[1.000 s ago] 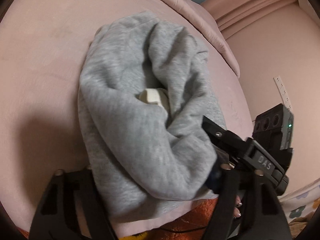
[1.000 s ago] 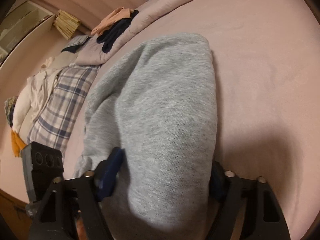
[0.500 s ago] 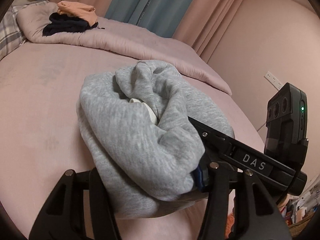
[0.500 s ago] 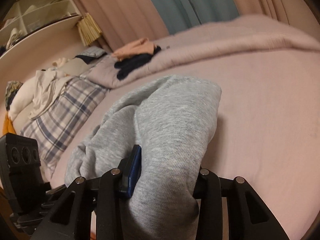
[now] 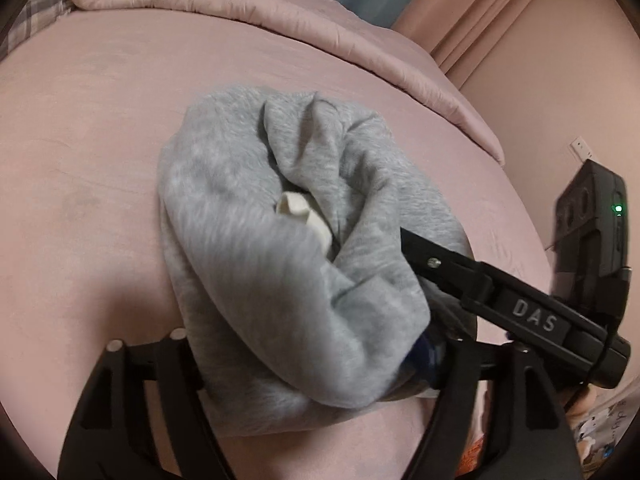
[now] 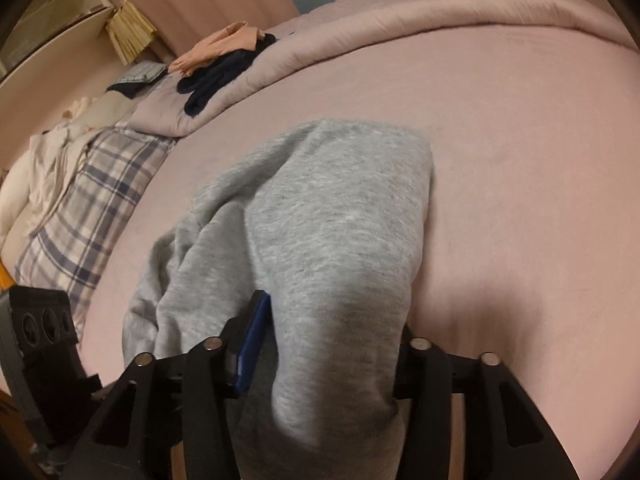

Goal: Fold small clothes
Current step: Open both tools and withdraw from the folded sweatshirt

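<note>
Left wrist view: the left gripper (image 5: pixel 308 364) clamps the near end of a bunched grey garment (image 5: pixel 280 248) lying on a pink bed (image 5: pixel 92 184). A white label (image 5: pixel 298 210) shows among loose folds.

Right wrist view: the right gripper (image 6: pixel 324 354) pinches the same grey garment (image 6: pixel 320 220). The folding looks partly done; the bundle is not yet flat or neat.

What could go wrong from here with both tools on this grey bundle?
1. Both the left tool and the right tool pinch thick bunches of the grey garment; releasing may let the loose roll spring open on the bed.
2. A white tag or lining sits trapped in the folds, so the fold may end lumpy.
3. The tools sit close together at one end, so they could bump.
</note>
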A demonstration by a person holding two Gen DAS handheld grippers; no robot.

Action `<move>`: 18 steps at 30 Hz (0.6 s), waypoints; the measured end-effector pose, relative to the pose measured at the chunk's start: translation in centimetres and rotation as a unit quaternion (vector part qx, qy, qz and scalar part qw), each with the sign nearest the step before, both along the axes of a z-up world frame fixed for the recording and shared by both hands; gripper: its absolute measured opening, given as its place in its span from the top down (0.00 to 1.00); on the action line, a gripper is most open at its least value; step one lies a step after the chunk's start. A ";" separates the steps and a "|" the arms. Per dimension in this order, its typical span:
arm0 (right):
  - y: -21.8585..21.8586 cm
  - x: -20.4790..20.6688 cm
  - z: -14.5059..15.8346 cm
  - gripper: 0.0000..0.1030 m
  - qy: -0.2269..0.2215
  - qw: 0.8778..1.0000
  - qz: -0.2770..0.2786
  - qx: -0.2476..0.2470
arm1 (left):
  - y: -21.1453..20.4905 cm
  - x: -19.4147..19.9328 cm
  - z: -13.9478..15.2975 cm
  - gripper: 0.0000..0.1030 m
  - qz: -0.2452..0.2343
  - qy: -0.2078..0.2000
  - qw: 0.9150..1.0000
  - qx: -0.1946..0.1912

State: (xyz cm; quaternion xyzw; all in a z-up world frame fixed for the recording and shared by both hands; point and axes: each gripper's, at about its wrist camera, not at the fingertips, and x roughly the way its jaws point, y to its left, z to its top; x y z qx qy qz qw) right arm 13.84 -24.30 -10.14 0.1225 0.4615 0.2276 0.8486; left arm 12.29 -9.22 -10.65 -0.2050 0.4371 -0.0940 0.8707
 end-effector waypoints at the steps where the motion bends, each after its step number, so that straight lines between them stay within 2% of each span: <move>1: 0.1 -0.2 0.4 0.39 -0.006 1.000 -0.007 -0.010 | 0.0 -0.4 0.6 0.18 0.003 -0.004 1.000 0.018; 3: 0.0 -0.7 1.0 0.29 -0.016 0.999 -0.017 -0.024 | 0.1 -0.9 1.8 0.13 0.012 -0.018 0.999 0.044; 5: -0.4 -1.5 2.1 0.20 -0.038 0.998 -0.025 -0.034 | 0.4 -1.8 3.5 0.00 0.024 -0.038 0.997 0.066; 9: -1.4 -3.1 4.4 0.15 -0.082 0.994 -0.047 -0.056 | 1.4 -4.7 6.9 0.01 0.063 -0.084 0.989 0.102; 12: -1.9 -4.4 6.0 0.10 -0.111 0.990 -0.059 -0.067 | 1.9 -7.0 8.7 0.01 0.081 -0.110 0.985 0.108; 18: -2.3 -6.7 8.0 0.08 -0.150 0.984 -0.059 -0.079 | 2.0 -9.5 9.8 0.01 0.095 -0.113 0.984 0.096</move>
